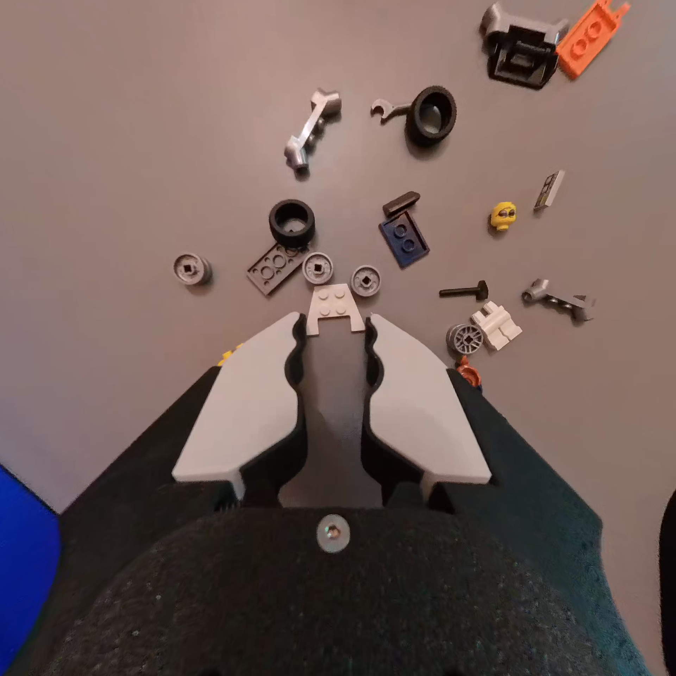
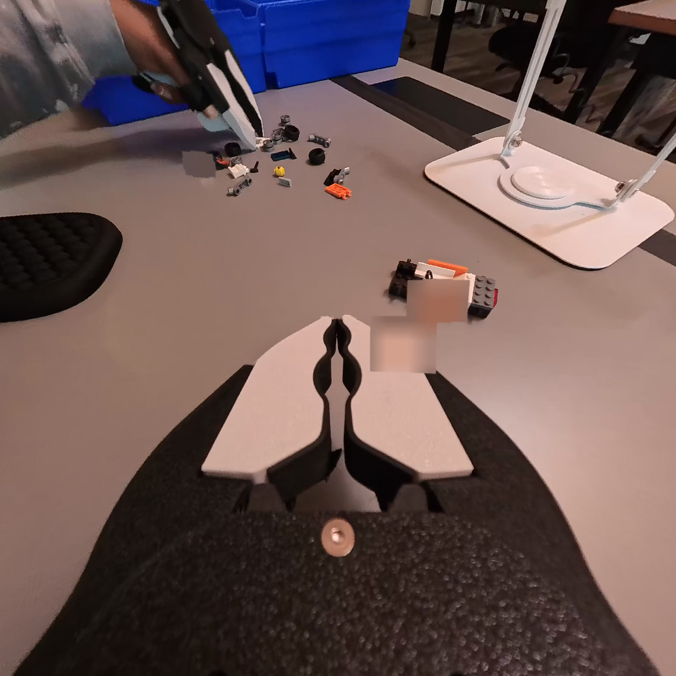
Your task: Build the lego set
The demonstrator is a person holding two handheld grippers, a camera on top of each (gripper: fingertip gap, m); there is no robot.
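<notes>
On the grey table (image 1: pixel 109 146), the left gripper (image 1: pixel 333 322) holds a light grey wedge plate (image 1: pixel 333 307) between its fingertips, among scattered loose pieces. Nearer the white lamp base (image 2: pixel 548 205), the right gripper (image 2: pixel 338 322) hovers fully closed and empty, just beside the half-built model (image 2: pixel 442 278).

The right gripper (image 2: pixel 337 321) hovered closed above the grey surface (image 2: pixel 226 278), near a partly built lego model (image 2: pixel 479 289); loose pieces (image 2: pixel 280 171) lay beyond.
</notes>
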